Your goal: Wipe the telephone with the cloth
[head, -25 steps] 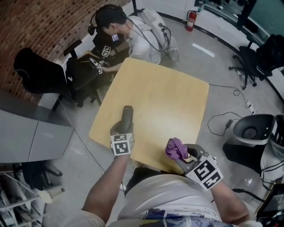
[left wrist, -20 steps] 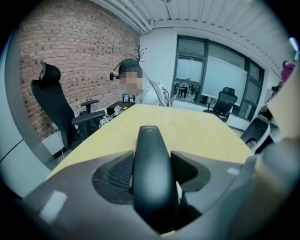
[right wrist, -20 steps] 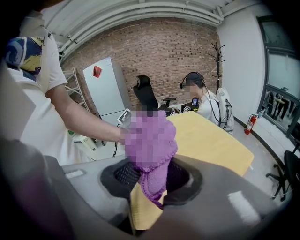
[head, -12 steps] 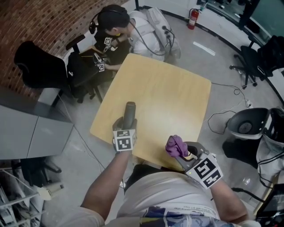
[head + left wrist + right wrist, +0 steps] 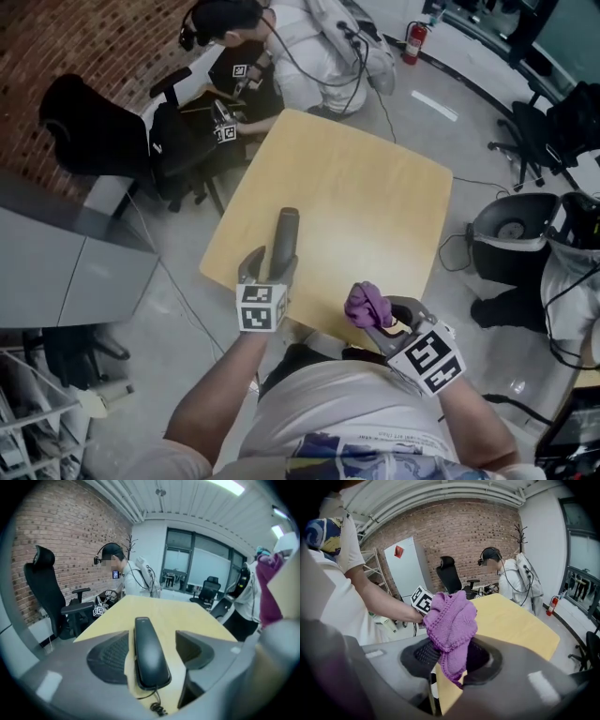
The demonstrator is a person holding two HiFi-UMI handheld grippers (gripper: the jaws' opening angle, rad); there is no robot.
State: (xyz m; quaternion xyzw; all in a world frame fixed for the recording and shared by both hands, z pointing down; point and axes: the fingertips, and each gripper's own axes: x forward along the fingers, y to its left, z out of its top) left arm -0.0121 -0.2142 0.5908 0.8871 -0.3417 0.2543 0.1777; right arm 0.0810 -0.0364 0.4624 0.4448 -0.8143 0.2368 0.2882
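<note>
Moved: left gripper [image 5: 151, 641] had just been spreading its jaws, with the handset [image 5: 285, 234] between them; the right gripper [image 5: 452, 660] sat at the table's near edge much as before.
Left tool: jaws stood wide apart. The handset lay lengthwise between them, close against the left pad, with a clear gap to the right one.
Right tool: pinched on the bunched purple cloth [image 5: 452, 620].
Handset place: over the table [image 5: 375, 206], near its front left part, pointing away from the wearer.
Cloth place: held up at the near edge, apart from the handset.
Hidden: in the head view the handset's near end was covered by the left gripper and its marker cube [image 5: 260, 307]. The cord [image 5: 158, 708] ran out of sight under the jaws. Whether the handset lay on the tabletop could not be told. The cloth covered most of the right pads.
Writing: only square black-and-white markers on both cubes [image 5: 427, 359]. A red tag [image 5: 398, 551] on the white cabinet [image 5: 405, 569] was too small to read.
</note>
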